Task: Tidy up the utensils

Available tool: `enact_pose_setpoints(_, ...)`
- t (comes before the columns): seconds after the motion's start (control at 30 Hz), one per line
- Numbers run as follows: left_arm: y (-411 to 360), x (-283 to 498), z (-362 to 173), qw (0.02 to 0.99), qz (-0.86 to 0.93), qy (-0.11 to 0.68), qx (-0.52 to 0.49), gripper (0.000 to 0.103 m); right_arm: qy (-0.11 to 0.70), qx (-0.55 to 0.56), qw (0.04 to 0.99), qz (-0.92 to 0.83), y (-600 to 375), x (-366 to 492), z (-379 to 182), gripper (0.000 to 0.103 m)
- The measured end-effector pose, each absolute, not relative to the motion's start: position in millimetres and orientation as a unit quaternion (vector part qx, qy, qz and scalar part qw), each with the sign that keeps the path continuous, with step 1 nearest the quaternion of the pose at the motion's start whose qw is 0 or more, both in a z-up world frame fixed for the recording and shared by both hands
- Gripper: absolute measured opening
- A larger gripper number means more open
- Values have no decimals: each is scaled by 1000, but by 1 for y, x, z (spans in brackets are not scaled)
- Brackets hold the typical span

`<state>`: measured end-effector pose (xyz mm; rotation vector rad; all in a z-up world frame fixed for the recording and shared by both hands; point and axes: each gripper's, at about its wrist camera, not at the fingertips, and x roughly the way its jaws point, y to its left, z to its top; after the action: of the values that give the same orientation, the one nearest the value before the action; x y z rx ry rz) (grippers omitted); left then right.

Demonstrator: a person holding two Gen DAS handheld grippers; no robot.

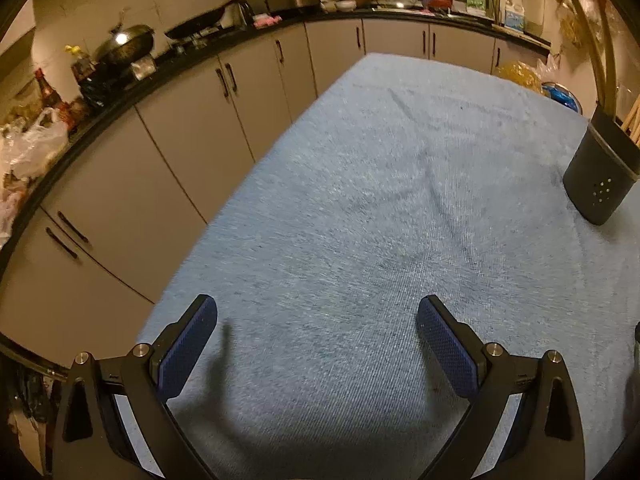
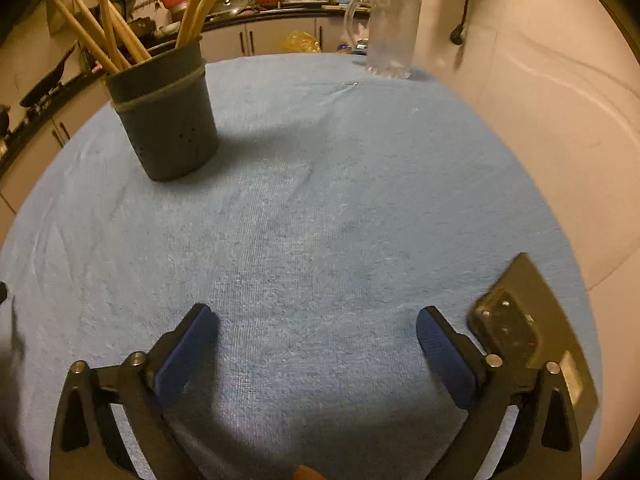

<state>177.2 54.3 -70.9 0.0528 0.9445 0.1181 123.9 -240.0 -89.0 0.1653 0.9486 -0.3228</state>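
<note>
Both the left gripper (image 1: pixel 318 320) and right gripper (image 2: pixel 318 330) are held wide, with nothing in them. The sticks (image 2: pixel 100 36) are already stood in the cup (image 2: pixel 164 120), far left. No loose utensil is seen, so the sorting looks done.

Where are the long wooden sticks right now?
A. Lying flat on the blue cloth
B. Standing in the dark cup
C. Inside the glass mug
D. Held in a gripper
B. The sticks poke up out of the dark cup on the blue cloth, while the glass mug holds none and both grippers, left and right, are open and empty.
</note>
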Motion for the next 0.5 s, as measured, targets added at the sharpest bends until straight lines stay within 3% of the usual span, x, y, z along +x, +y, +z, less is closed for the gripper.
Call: enact_pose_setpoints(0.5,62,192,-81,873,19,487,-17,103,455,78,874,-154,-241,125,-93,103)
